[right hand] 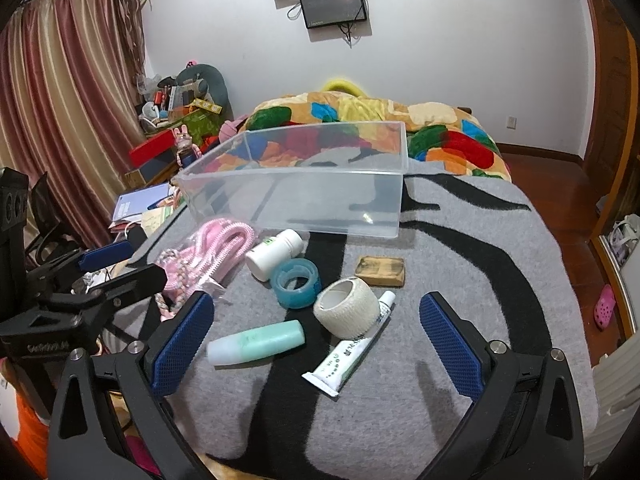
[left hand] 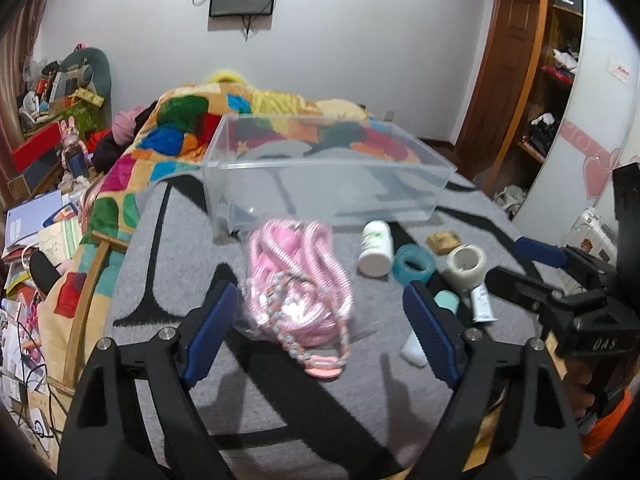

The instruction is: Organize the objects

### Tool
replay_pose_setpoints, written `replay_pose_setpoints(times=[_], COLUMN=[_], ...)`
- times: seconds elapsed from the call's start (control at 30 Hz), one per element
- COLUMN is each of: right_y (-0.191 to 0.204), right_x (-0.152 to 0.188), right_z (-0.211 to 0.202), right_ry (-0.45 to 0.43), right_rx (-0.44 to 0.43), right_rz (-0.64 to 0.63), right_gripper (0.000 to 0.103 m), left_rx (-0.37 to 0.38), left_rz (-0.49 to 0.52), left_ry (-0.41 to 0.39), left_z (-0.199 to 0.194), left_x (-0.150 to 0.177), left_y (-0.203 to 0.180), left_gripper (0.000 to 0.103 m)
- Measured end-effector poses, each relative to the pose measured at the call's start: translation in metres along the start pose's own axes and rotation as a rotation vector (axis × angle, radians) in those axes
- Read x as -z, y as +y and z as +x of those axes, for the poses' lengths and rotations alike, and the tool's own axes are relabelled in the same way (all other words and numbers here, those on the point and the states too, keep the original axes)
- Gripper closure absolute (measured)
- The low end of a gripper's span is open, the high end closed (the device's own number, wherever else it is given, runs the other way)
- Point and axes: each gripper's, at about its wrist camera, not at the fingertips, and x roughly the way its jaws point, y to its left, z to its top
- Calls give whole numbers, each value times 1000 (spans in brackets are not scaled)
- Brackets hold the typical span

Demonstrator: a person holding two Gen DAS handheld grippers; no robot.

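Clearly nothing is packed yet: the clear bin (left hand: 320,172) sits bare on the bed's grey blanket (right hand: 460,248), and every item lies loose in front of it. The left claw (left hand: 320,332) is spread wide, its blue ribbed pads on either side of the pink bundle (left hand: 298,280) without gripping it. The right claw (right hand: 316,340) is likewise released, holding nothing, above the mint bottle (right hand: 256,344) and the tube (right hand: 352,348).

The bundle looks like striped cord and beads in a thin plastic bag: light, soft and floppy, likely to sag and slip. Pinching it across its thick middle seems safest, since a loose loop or the bag film could pull free.

The white bottle (right hand: 274,253) and the mint bottle are smooth, rigid cylinders lying on their sides; they may roll, so grip across the body. The teal tape (right hand: 296,282) and the cloth roll (right hand: 346,307) are stiff rings, easy to hold across the outer wall. The tube is soft and will dent. The tan block (right hand: 380,271) is flat and low, so harder to get under on the fuzzy blanket.
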Motion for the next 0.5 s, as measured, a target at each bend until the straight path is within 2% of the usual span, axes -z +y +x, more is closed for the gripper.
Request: replay_pose_setpoints(times=[0.17, 0.27, 0.5], right_y=[-8, -7, -10], right_x=[2, 5, 7], right_z=[12, 20, 35], right_ry=[37, 61, 98], right_rx=[7, 16, 56], right_rz=[-7, -29, -40], right_gripper=[26, 35, 60], left_rx=[8, 15, 5], left_rz=[-43, -55, -65], left_ry=[49, 80, 57], left_z=[16, 28, 30], left_x=[2, 4, 5], left_y=[15, 17, 19], left_gripper=[29, 34, 54])
